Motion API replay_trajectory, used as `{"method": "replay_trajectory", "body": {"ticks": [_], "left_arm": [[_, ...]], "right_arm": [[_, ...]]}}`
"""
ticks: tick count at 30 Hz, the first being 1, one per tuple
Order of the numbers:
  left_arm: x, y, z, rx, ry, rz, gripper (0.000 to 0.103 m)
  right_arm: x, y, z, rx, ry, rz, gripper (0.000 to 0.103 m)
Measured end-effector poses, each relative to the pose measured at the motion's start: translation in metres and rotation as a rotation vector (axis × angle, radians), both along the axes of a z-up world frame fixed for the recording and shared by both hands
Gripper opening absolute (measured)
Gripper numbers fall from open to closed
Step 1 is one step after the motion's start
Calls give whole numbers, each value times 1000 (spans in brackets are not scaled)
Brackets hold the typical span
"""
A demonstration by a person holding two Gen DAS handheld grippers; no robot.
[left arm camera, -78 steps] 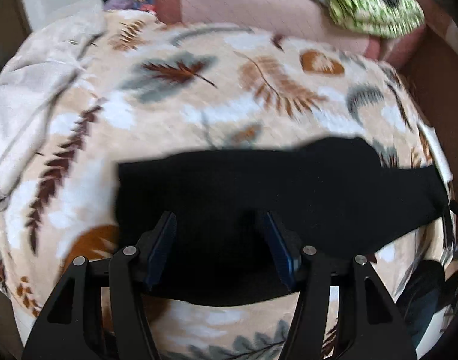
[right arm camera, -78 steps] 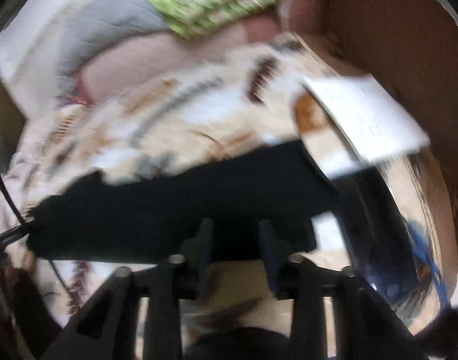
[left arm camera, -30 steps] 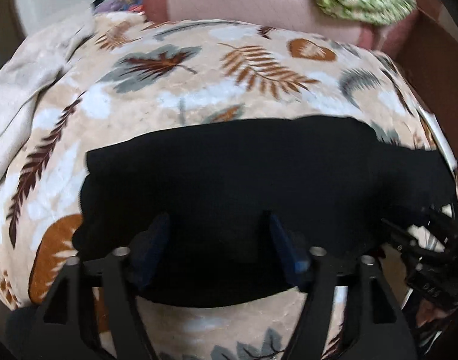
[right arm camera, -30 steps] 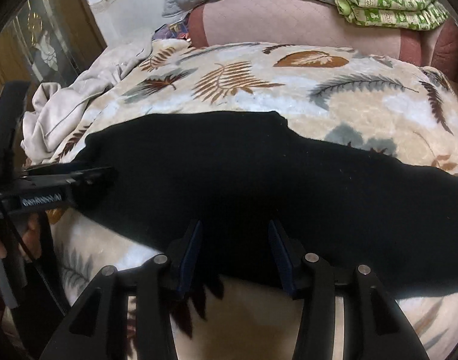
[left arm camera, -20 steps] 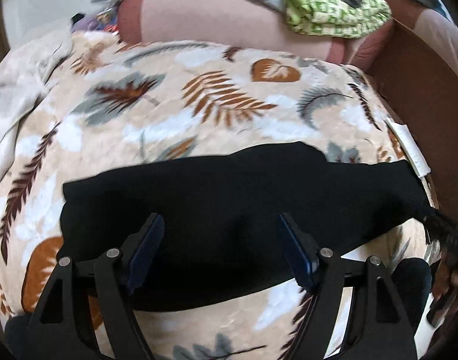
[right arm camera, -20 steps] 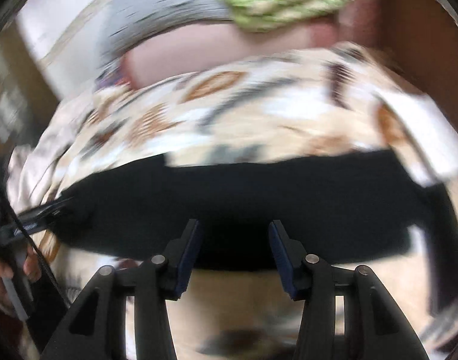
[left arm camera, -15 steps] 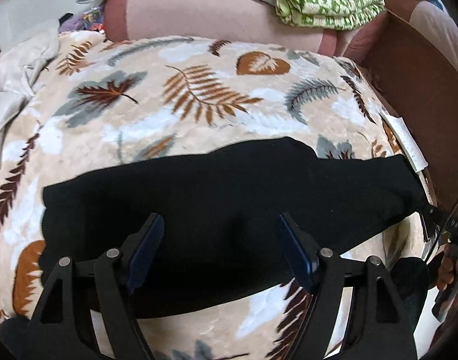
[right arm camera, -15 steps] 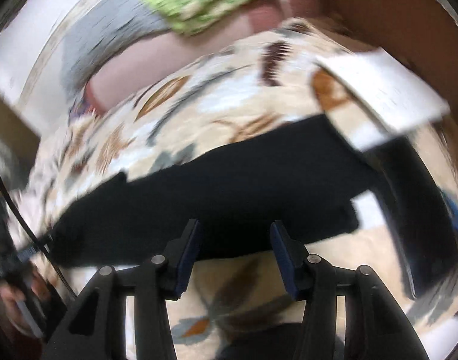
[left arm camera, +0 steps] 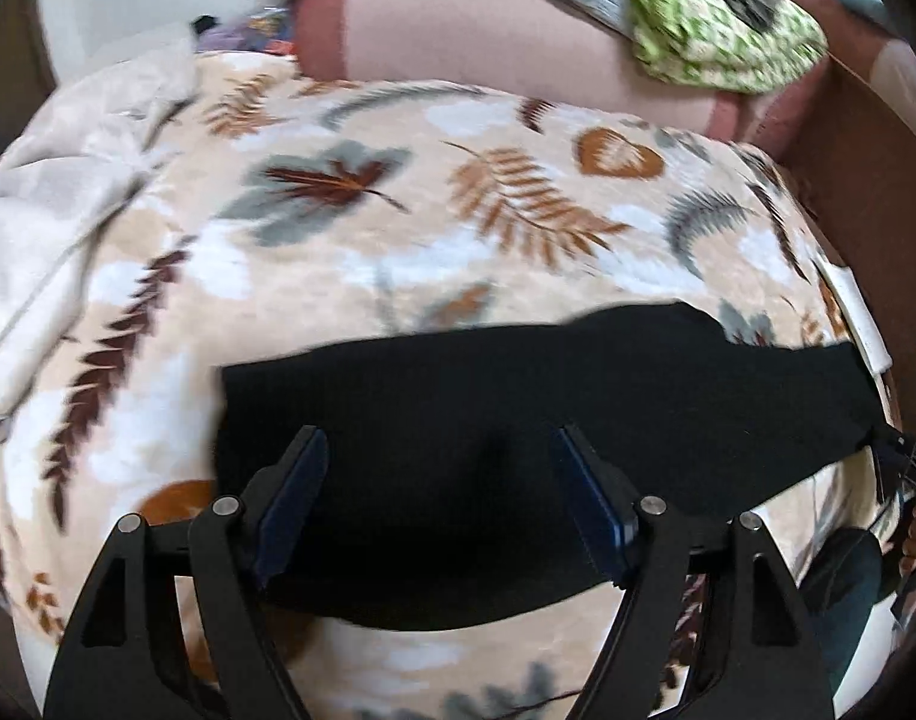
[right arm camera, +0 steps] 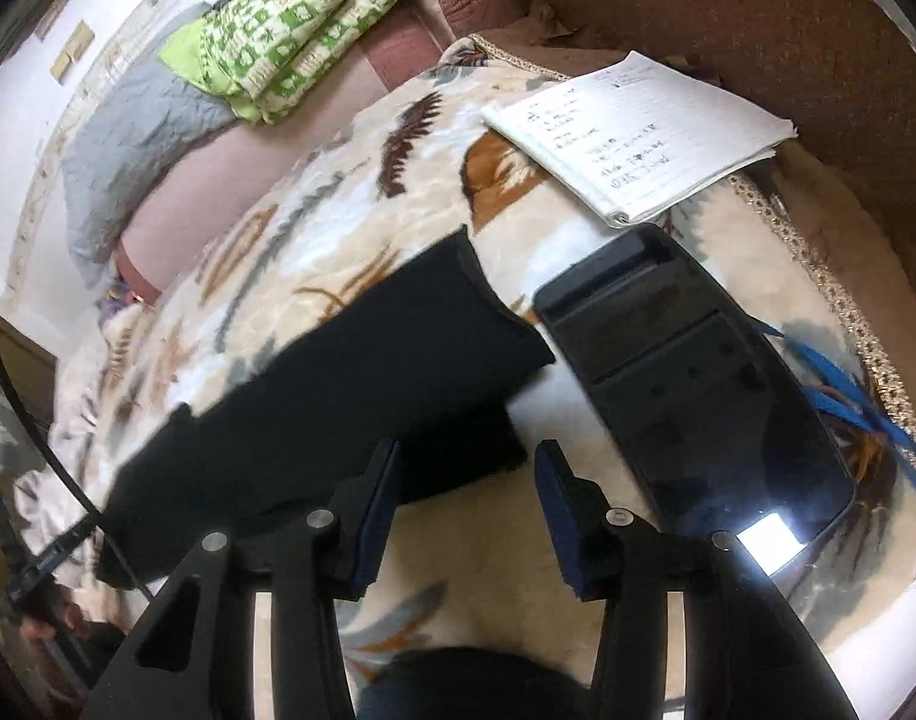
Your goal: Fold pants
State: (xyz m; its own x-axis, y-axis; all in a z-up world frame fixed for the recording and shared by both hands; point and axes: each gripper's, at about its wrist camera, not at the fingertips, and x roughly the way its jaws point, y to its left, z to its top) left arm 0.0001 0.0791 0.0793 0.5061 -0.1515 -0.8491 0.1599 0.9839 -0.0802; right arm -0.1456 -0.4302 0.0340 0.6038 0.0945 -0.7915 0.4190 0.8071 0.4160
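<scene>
Black pants point(left arm camera: 518, 408) lie flat as a long band across a leaf-patterned blanket point(left arm camera: 398, 228). In the left wrist view my left gripper point(left arm camera: 440, 450) is open and empty, hovering over the pants' near edge toward their left end. In the right wrist view the pants point(right arm camera: 350, 384) run from the lower left to their right end at centre. My right gripper point(right arm camera: 467, 456) is open and empty, just off the pants' right end, with its left finger point(right arm camera: 377, 498) over the fabric edge.
A black tray-like object point(right arm camera: 698, 396) and a written notebook point(right arm camera: 638, 126) lie on the blanket right of the pants. A green patterned cloth point(right arm camera: 302, 18) and grey quilt point(right arm camera: 134, 144) sit on the pink headrest. A pale sheet point(left arm camera: 56, 210) is bunched at the left.
Both grippers stayed open. The left view shifted so the pants' left end sits nearer the gripper. The right gripper swung toward the pants' right end, bringing the tray and notebook into view.
</scene>
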Motion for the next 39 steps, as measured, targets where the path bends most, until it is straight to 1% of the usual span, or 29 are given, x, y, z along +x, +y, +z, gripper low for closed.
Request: {"method": "replay_trajectory", "body": {"ticks": [2, 4, 6, 9, 11, 13, 14, 16, 19, 20, 21, 23, 25, 27, 28, 30, 31, 32, 34, 35, 36, 39], "left_arm": [[1, 20, 6, -27, 10, 36, 77], [2, 36, 8, -59, 45, 48, 78], [1, 50, 7, -75, 76, 75, 78], [2, 72, -1, -107, 115, 159, 79], [3, 87, -9, -188, 169, 211, 79], [4, 91, -16, -239, 203, 225, 79], [4, 91, -21, -247, 224, 222, 79], [5, 87, -29, -236, 247, 214, 79], [4, 85, -38, -231, 262, 232, 79], [3, 83, -38, -226, 255, 233, 78], [1, 81, -37, -215, 243, 228, 76], [-2, 75, -37, -179, 235, 206, 59], [-5, 74, -37, -169, 247, 194, 58], [-10, 72, -40, -187, 264, 178, 58], [-12, 70, -41, -183, 266, 167, 58], [-14, 62, -41, -143, 242, 145, 55], [-14, 59, -40, -122, 222, 138, 45], [-14, 58, -38, -109, 208, 135, 28], [-12, 54, -32, -108, 196, 107, 19], [-12, 53, -28, -103, 185, 94, 15], [-11, 54, -23, -108, 175, 82, 15], [-4, 63, -4, -158, 147, 72, 13]], "right_arm": [[4, 3, 3, 56, -38, 23, 46], [10, 9, 3, 87, -39, 52, 48], [18, 21, 0, 78, -20, 82, 48], [25, 36, -6, 87, -11, 119, 48], [28, 41, -10, 87, 1, 123, 49], [30, 43, -12, 87, 8, 118, 48], [31, 43, -12, 88, 9, 116, 49], [32, 44, -12, 85, 10, 114, 49], [34, 43, -15, 86, 19, 112, 49], [34, 43, -16, 87, 20, 110, 48], [34, 43, -17, 88, 19, 109, 48], [33, 42, -17, 89, 17, 109, 48], [34, 42, -17, 90, 17, 106, 48], [34, 42, -18, 88, 18, 105, 48], [34, 43, -17, 83, 18, 108, 48], [35, 44, -17, 76, 20, 111, 48], [36, 43, -17, 76, 20, 111, 48], [36, 43, -17, 74, 20, 112, 48], [35, 44, -15, 56, 21, 113, 43], [35, 45, -13, 41, 17, 117, 33], [34, 46, -12, 33, 12, 122, 23], [32, 46, -6, 32, -7, 130, 15]]}}
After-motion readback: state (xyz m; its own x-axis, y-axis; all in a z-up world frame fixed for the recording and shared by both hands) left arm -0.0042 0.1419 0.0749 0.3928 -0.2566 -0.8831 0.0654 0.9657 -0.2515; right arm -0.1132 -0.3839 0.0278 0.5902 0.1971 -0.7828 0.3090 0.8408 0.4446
